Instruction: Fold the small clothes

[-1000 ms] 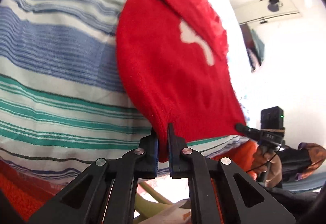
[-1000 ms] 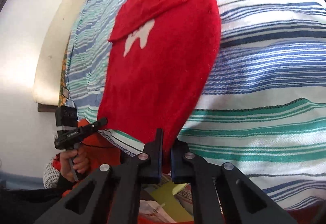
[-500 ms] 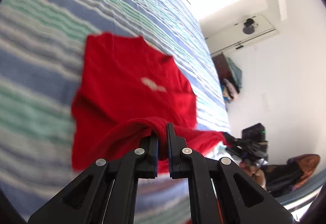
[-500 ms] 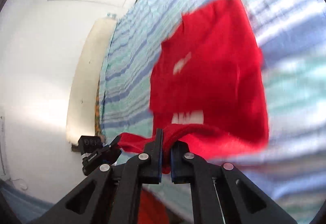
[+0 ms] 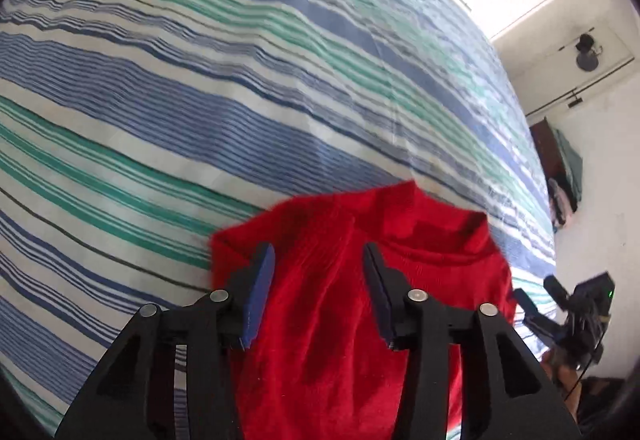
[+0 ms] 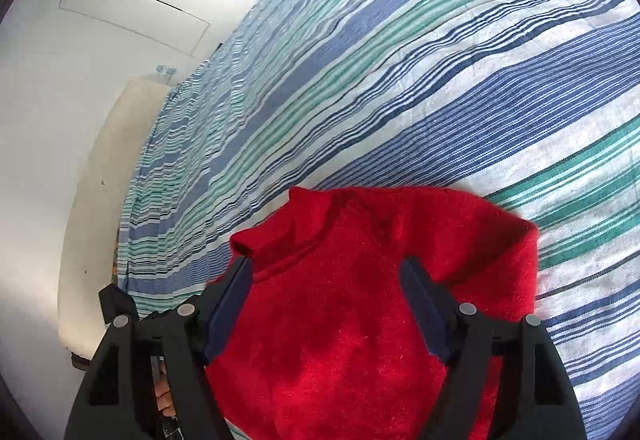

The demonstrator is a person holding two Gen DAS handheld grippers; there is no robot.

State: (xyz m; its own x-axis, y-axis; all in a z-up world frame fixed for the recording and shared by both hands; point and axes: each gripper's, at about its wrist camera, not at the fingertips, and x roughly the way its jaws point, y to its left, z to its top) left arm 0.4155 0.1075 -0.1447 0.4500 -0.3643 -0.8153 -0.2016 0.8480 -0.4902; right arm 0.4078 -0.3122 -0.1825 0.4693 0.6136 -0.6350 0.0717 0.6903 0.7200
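Observation:
A small red knit garment (image 5: 320, 280) lies folded over on the striped bed sheet (image 5: 200, 100); it also shows in the right wrist view (image 6: 340, 280). My left gripper (image 5: 318, 260) is open and empty just above the garment, jaws spread over its near part. My right gripper (image 6: 326, 276) is open and empty above the same garment, near its other side. In the left wrist view the right gripper (image 5: 576, 308) shows at the far right edge.
The blue, green and white striped sheet (image 6: 400, 60) covers the bed all around the garment. A cream mattress edge (image 6: 92, 200) and white wall are at the left of the right wrist view. A shelf with clothes (image 5: 564, 176) stands by the far wall.
Both grippers carried the garment's lower hem up and over onto its upper part, then opened and let go. The garment now lies folded on the sheet.

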